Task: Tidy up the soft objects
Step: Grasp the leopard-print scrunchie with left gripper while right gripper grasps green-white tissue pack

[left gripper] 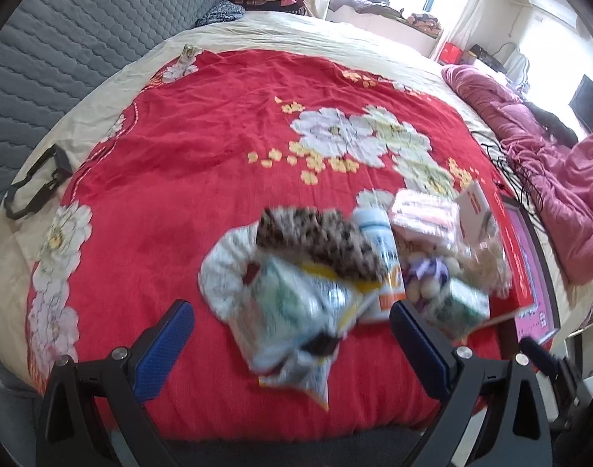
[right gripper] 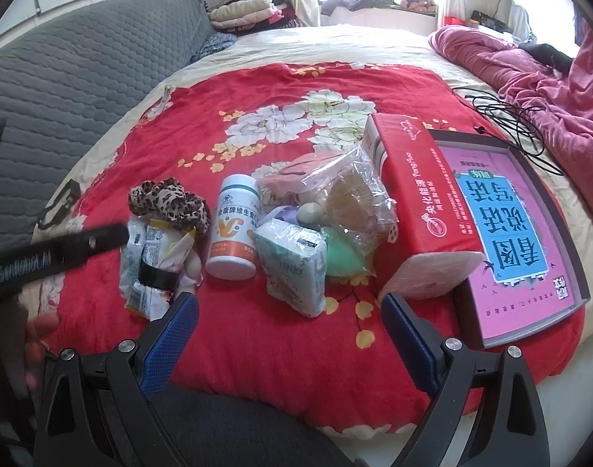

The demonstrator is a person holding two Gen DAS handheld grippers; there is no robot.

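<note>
L hand-held gripper point(left gripper: 292, 327) apart, prob. above snack bag point(left gripper: 292, 311) | R hand-held gripper point(right gripper: 290, 323) apart, low over bedspread point(right gripper: 257, 334)

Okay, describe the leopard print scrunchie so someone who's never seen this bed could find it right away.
On the red floral blanket, find the cluster of small items near the front edge. The leopard print scrunchie sits at its left end, behind the crumpled snack packets and left of the white pill bottle. It is the only spotted brown fabric ring.

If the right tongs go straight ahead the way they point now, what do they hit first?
Probably the tissue pack, lying just ahead between the open right tongs; the white pill bottle sits slightly left of that line. Depth is uncertain.
</note>
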